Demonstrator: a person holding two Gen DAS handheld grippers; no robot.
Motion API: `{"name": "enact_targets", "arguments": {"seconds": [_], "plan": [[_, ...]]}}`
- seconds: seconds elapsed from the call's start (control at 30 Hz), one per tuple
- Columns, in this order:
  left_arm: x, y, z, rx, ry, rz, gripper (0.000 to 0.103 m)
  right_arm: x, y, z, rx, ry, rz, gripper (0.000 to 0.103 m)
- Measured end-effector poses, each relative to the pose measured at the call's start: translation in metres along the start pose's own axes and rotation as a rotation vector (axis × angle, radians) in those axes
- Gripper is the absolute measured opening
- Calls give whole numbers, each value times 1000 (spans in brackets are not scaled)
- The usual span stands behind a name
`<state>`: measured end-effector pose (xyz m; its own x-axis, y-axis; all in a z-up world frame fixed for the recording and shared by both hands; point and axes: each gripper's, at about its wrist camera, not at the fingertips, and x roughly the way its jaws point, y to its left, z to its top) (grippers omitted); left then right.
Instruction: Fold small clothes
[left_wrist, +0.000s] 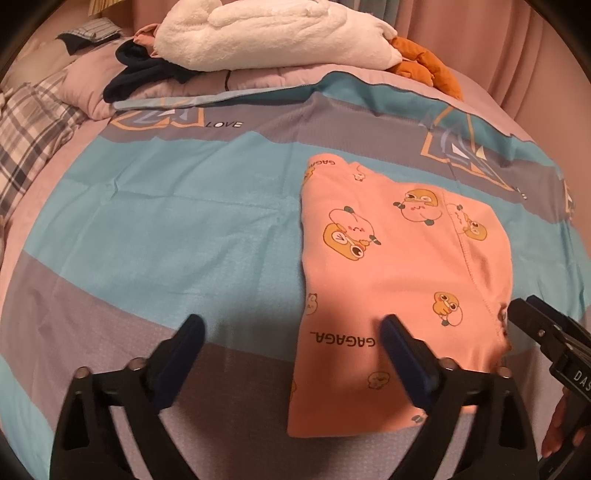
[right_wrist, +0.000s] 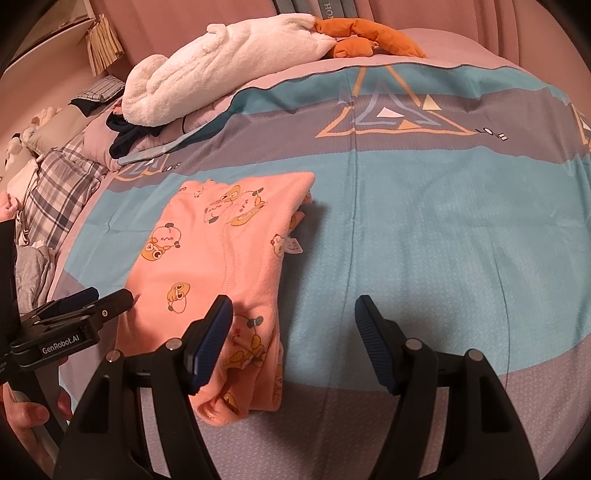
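The pink folded clothes (left_wrist: 399, 266) lie flat on the bed (left_wrist: 166, 221). The left gripper (left_wrist: 291, 332) jaws are wide open, one over the near edge, holding nothing. The right gripper (right_wrist: 293, 314) jaws are open and empty too. A bump could mess up the fold.

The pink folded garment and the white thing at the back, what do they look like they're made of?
Pink garment: probably soft cotton knit, matte, with printed cartoon figures and stitched seams. White bundle: looks like fluffy fleece or terry, its surface thick and nubbly; which one I can't tell.
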<state>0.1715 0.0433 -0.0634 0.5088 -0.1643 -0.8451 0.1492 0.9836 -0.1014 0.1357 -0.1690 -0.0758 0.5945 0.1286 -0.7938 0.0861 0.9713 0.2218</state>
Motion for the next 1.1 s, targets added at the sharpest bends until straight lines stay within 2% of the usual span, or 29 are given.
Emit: {"name": "enact_targets", "arguments": {"seconds": [0.4, 0.53, 0.67, 0.83, 0.93, 1.1], "plan": [[-9, -2, -2, -9, -8, -14, 97, -12, 10, -3, -18, -16, -1, 71], [-11, 0, -3, -32, 13, -34, 98, -19, 12, -5, -30, -24, -10, 71], [-18, -3, -6, -22, 3, -40, 98, -26, 12, -9, -24, -36, -13, 82], [-25, -4, -9, -38, 14, -79, 98, -34, 13, -16, -19, -40, -13, 82], [-32, -6, -13, -35, 14, -76, 98, -40, 14, -20, -24, -40, -14, 84], [-46, -9, -20, -33, 13, -81, 98, -55, 18, -29, -45, -59, -10, 99]]}}
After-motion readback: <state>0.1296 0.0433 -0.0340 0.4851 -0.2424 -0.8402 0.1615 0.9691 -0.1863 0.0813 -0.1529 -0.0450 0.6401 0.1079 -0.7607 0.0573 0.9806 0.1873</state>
